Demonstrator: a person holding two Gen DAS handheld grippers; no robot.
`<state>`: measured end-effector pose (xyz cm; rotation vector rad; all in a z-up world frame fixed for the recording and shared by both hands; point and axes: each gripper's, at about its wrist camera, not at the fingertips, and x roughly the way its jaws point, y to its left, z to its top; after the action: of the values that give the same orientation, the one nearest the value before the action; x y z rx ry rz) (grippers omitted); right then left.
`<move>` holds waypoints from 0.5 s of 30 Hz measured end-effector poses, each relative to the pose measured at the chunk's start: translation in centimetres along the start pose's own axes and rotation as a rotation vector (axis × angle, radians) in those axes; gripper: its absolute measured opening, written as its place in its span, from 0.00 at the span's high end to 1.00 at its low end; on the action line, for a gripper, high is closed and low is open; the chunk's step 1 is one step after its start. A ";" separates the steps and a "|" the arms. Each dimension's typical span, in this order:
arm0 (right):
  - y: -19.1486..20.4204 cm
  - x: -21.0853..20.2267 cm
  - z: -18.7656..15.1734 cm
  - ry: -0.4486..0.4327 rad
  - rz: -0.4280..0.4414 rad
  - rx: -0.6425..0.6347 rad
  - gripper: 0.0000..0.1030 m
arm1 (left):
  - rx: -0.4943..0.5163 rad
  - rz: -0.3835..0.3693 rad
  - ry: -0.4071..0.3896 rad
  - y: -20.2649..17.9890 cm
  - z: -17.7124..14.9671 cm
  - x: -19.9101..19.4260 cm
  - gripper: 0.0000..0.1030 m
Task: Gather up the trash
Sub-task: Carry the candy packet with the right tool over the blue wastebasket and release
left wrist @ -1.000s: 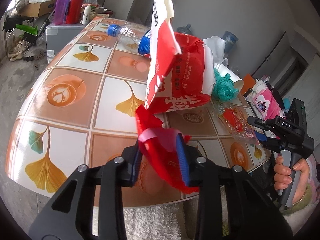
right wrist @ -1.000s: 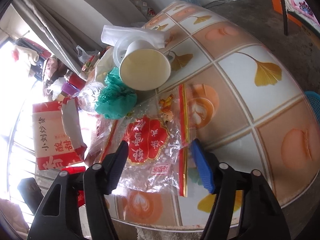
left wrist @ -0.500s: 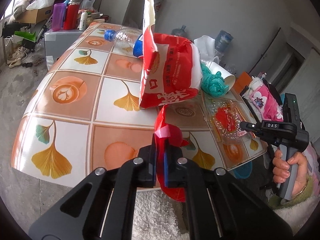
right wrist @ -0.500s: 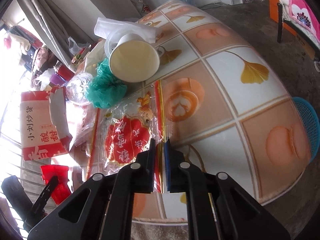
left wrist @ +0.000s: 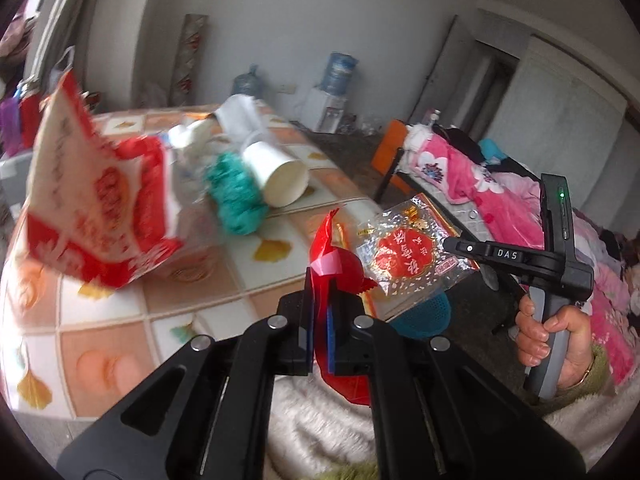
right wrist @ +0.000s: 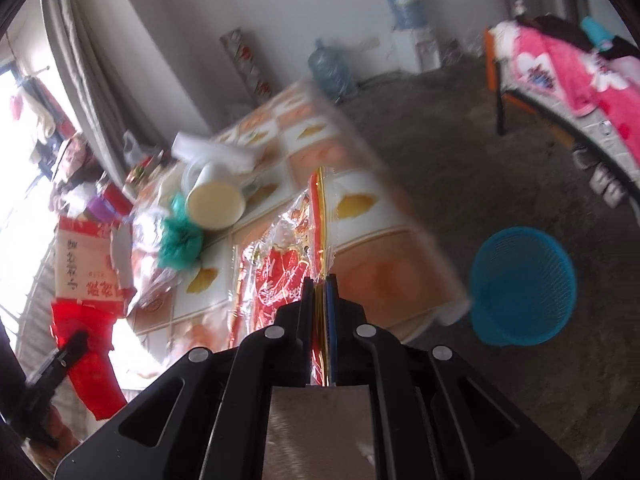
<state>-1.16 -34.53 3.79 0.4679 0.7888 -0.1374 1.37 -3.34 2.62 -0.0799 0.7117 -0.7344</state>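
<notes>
The left gripper [left wrist: 320,304] is clamped shut on a red wrapper [left wrist: 334,258], which sticks up between the pads and hangs down below them, clear of the table [left wrist: 132,316]. Just to its right, the right gripper [right wrist: 319,296] is pinched tight on the edge of a clear bag [left wrist: 412,258] with a red printed centre and a gold strip. That bag hangs in the air off the near right corner of the table, with nothing under it but floor. The right hand [left wrist: 556,334] grips the handle low on the right, a fuzzy sleeve at the wrist.

Below that corner, on the floor, stands a blue basket [right wrist: 522,286], mouth open, set just off the table's edge. Around it the floor [right wrist: 460,160] is bare and wide, running back to the far wall.

On the table, past the grippers, the near squares are bare. Further in lies a big red-and-white bag [left wrist: 96,196], blurred, towards the left edge. Beside it sits a green mesh ball [left wrist: 236,196], touching a white cup [left wrist: 280,172] lying on its side with its mouth towards the right edge. Behind the cup is crumpled white paper [left wrist: 240,114].

Far right, a bed with a pink blanket [left wrist: 472,176] borders the open floor, an orange chair [left wrist: 390,148] at its end. Against the back wall stand a water dispenser [left wrist: 334,96] and a loose water jug [left wrist: 245,84].
</notes>
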 end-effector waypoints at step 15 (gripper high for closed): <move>-16.7 -4.2 1.9 -0.167 -0.436 0.209 0.94 | 0.182 -0.323 0.419 -19.3 10.5 26.2 0.98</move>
<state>-7.75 -50.51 2.00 0.4684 0.7059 -0.6609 10.18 -36.36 1.75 0.1322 1.0403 -1.1403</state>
